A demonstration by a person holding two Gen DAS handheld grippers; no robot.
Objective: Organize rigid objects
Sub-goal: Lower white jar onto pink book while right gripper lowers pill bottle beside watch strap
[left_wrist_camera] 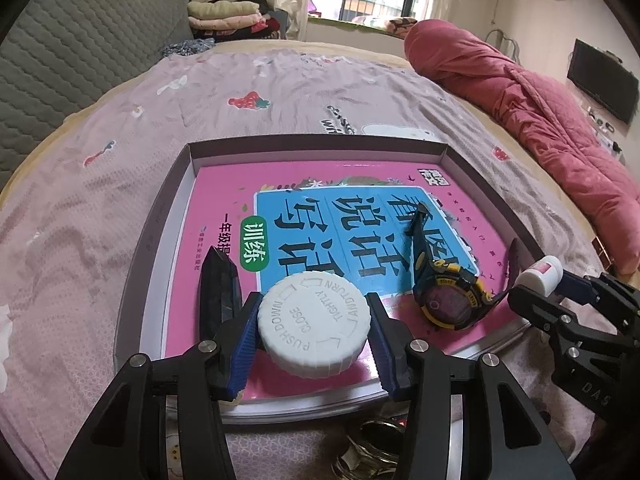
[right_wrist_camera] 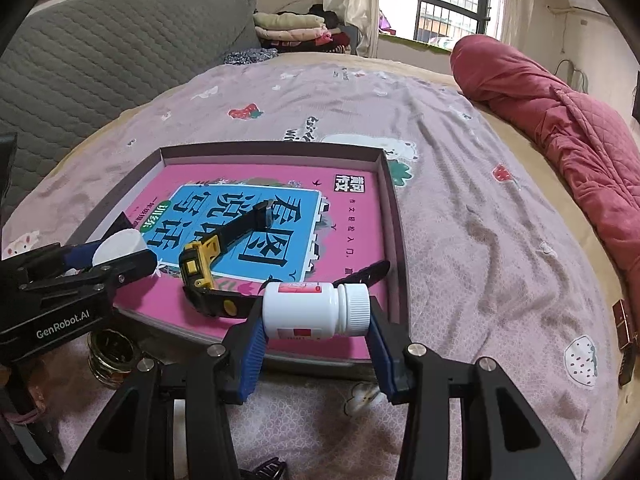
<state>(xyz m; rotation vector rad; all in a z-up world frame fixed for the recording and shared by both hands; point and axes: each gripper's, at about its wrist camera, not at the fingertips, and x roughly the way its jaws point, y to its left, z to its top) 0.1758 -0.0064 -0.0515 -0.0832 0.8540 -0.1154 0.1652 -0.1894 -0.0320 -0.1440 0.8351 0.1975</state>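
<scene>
A shallow box [left_wrist_camera: 160, 216] [right_wrist_camera: 394, 216] lies on the bed with a pink book [left_wrist_camera: 224, 208] [right_wrist_camera: 352, 216] inside it. On the book rests a yellow-and-black watch [left_wrist_camera: 448, 300] [right_wrist_camera: 200, 268]. My left gripper [left_wrist_camera: 314, 336] [right_wrist_camera: 112, 256] is shut on a wide white bottle by its ribbed cap [left_wrist_camera: 314, 330], over the book's near edge. My right gripper [right_wrist_camera: 316, 310] [left_wrist_camera: 540, 280] is shut on a small white pill bottle [right_wrist_camera: 312, 308] [left_wrist_camera: 542, 274] held sideways, end to end, above the box's near right part.
A dark pointed object [left_wrist_camera: 220, 292] stands in the box left of my left gripper. Metal rings [right_wrist_camera: 110, 354] [left_wrist_camera: 372, 444] lie on the pink bedsheet in front of the box. A red quilt [left_wrist_camera: 540, 120] [right_wrist_camera: 580, 140] lies on the right, a grey headboard [left_wrist_camera: 80, 48] on the left. Small dark boxes [right_wrist_camera: 624, 324] sit at the bed's right edge.
</scene>
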